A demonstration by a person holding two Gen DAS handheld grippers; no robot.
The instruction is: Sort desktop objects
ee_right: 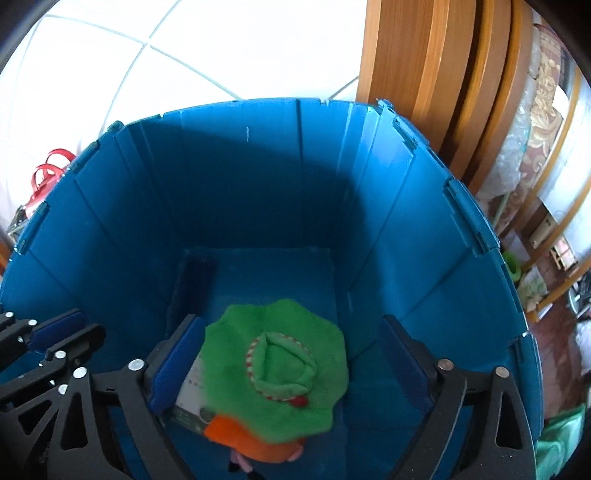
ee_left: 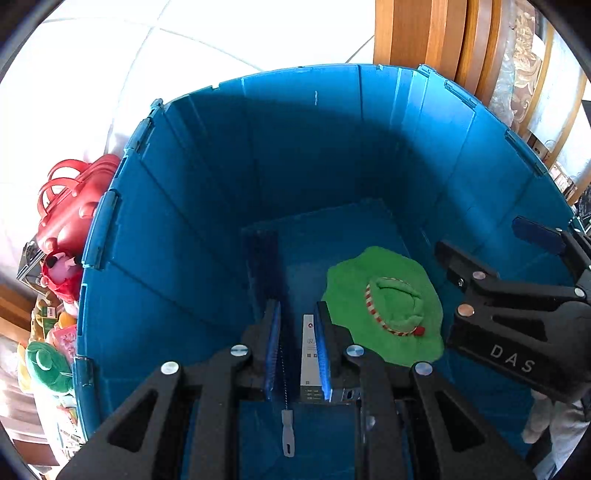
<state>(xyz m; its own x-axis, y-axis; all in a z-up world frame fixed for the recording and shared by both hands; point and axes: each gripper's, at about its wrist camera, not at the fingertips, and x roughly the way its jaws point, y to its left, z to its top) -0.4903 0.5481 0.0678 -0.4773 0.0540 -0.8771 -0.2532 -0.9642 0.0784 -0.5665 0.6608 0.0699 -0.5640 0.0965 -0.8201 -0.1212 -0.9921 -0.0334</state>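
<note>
Left wrist view. Blue crate filling most of the frame, walls ribbed and upright, floor in shadow. Left gripper at 6 o'clock, lowered inside the crate, jaws narrow, close to shut. Thin brush with a grey handle seen in the gap, close against the left pad; cannot tell whether pinched or loose. White box lying on the crate floor directly beneath that gap. Green plush hat with a red-and-white band resting on the crate floor at 4 o'clock, just beside the box. Right gripper entering at 3 o'clock, jaws wide, nothing between them in this view. Outside the crate: white tiled floor at 11 o'clock, strongly lit; wooden panels at 1 o'clock; red handbag at 9 o'clock against the crate wall; heap of soft toys at 8 o'clock.

Right wrist view. Same crate, seen from above its near rim. Right gripper jaws spread wide at 7 and 5 o'clock, pads clear of the green plush hat, which lies between and below them, slightly blurred. Orange plush body showing under the hat at 6 o'clock, partly over the white box. Left gripper visible at 9 o'clock. Patterned fabric beyond the wooden panels at 2 o'clock.
</note>
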